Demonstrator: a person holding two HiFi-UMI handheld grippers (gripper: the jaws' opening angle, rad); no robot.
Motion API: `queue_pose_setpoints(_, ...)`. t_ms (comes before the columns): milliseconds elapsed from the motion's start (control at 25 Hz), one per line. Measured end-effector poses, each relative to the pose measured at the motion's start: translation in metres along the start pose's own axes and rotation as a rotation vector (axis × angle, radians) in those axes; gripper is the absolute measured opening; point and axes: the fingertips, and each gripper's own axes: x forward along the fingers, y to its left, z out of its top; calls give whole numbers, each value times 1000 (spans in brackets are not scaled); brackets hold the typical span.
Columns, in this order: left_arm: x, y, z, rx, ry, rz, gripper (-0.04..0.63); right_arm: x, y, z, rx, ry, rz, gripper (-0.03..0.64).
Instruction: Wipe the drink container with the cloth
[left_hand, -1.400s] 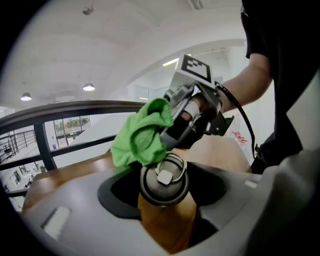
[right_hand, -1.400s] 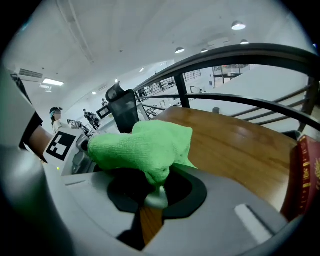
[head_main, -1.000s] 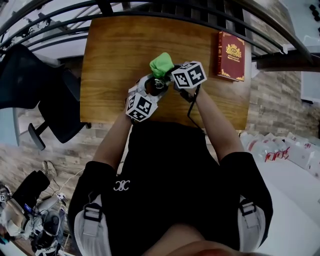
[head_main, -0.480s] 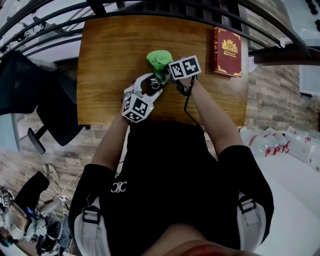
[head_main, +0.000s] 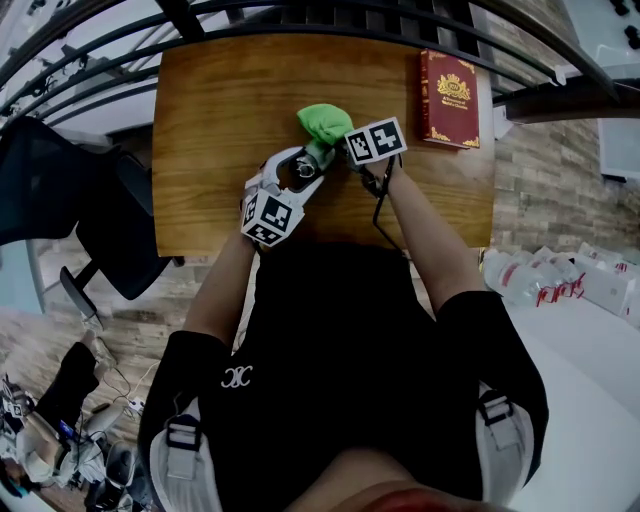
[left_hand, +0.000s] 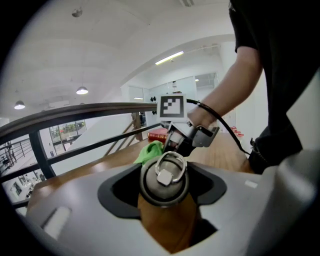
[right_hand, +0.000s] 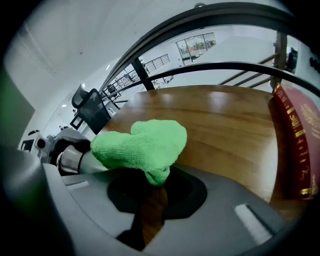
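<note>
Wooden table (head_main: 215, 120); right gripper's (right_hand: 154, 182) cloth (right_hand: 142, 144) partly hides the left gripper's (left_hand: 165, 200) bottle (left_hand: 163, 175).

This looks like an open-plan office or lab workspace on an upper gallery. A wooden table (head_main: 220, 120) stands against a black metal railing (left_hand: 75, 116) that overlooks a large white hall with round ceiling lamps (left_hand: 81, 90), a strip light (left_hand: 169, 58) and glass-fronted rooms (left_hand: 200, 87). A black office chair (head_main: 110, 230) stands beside the table on brick-patterned flooring (head_main: 530, 190), and cables and gear (head_main: 50, 450) lie heaped on the floor
</note>
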Motion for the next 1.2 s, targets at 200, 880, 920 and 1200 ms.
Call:
queue_pose_setpoints(200,-1,7,2,-62,-13,16,311,-12,13,-17,-125,36,27,48)
queue_pose_setpoints(880,-2,23,-1,-212,-22,36,311,-50,87,-15,-363,-18,306,48)
queue_pose_setpoints(920,-1,24,-2,-220,-22,36,310,-51,89,-17,-365,-17,323,48)
queue_pose_setpoints(1200,-1,38,-9,-350,-26,67,311,-44,84,-27,-305,-15,353,48)
